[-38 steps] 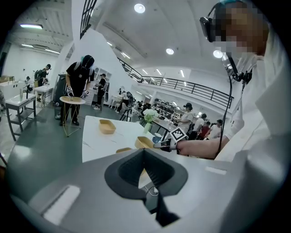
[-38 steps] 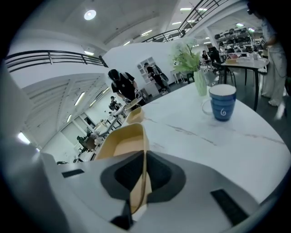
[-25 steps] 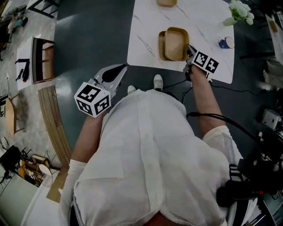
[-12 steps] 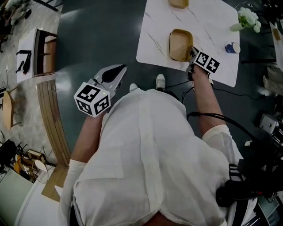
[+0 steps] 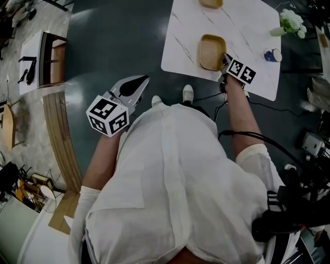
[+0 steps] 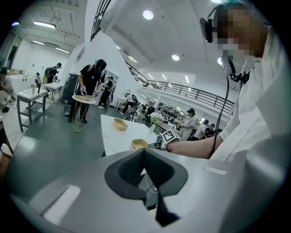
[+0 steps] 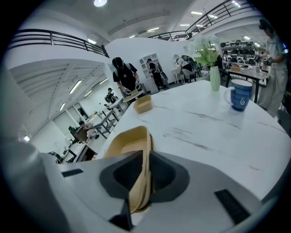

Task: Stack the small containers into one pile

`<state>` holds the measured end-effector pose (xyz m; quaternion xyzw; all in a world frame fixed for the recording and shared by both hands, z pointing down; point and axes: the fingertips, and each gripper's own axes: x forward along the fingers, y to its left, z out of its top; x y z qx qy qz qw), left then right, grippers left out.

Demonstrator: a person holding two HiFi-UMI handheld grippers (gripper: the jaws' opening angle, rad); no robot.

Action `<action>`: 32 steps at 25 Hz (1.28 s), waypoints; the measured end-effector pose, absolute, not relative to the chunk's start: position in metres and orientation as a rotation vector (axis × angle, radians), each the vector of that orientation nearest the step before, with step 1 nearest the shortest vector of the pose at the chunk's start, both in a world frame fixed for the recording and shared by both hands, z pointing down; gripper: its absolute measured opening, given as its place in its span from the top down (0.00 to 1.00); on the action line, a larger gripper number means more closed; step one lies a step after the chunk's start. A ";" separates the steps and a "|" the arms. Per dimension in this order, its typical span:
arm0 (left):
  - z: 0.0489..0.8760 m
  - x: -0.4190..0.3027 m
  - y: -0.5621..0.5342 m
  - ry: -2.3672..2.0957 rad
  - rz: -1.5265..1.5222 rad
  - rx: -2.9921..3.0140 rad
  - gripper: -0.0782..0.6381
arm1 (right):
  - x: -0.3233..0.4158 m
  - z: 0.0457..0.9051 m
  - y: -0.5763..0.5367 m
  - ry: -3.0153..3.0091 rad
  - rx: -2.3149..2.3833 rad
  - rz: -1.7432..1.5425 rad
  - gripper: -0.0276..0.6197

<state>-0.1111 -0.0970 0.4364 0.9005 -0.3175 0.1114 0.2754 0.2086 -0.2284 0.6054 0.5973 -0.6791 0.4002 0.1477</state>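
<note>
A tan container (image 5: 211, 51) sits on the white table (image 5: 247, 31) near its front edge, and its rim looks double, like two nested. My right gripper (image 5: 225, 58) is shut on that rim at its right side. In the right gripper view the tan rim (image 7: 136, 150) stands between the jaws of my right gripper (image 7: 144, 158). A second tan container (image 5: 211, 3) (image 7: 142, 103) lies apart at the table's far side. My left gripper (image 5: 135, 86) hangs over the floor, left of the table, shut and holding nothing (image 6: 144, 152).
A blue mug (image 5: 271, 54) (image 7: 239, 94) and a vase of white flowers (image 5: 289, 21) (image 7: 210, 61) stand at the table's right. A cable (image 5: 258, 138) runs along the floor by my right arm. Other tables and people fill the hall beyond.
The two containers that overlapped side by side a second ago now line up as one pile under my right gripper. My left gripper has stayed where it was.
</note>
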 end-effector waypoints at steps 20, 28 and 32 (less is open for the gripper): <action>0.440 -0.107 -0.092 -0.762 0.302 2.452 0.88 | 0.216 0.585 -0.205 -2.045 1.755 1.145 0.82; 0.456 -0.090 -0.103 -0.765 0.350 2.443 0.88 | 0.230 0.555 -0.240 -2.153 1.718 1.099 0.84; 0.448 -0.074 -0.123 -0.847 0.326 2.427 0.88 | 0.240 0.552 -0.296 -2.189 1.650 1.054 0.84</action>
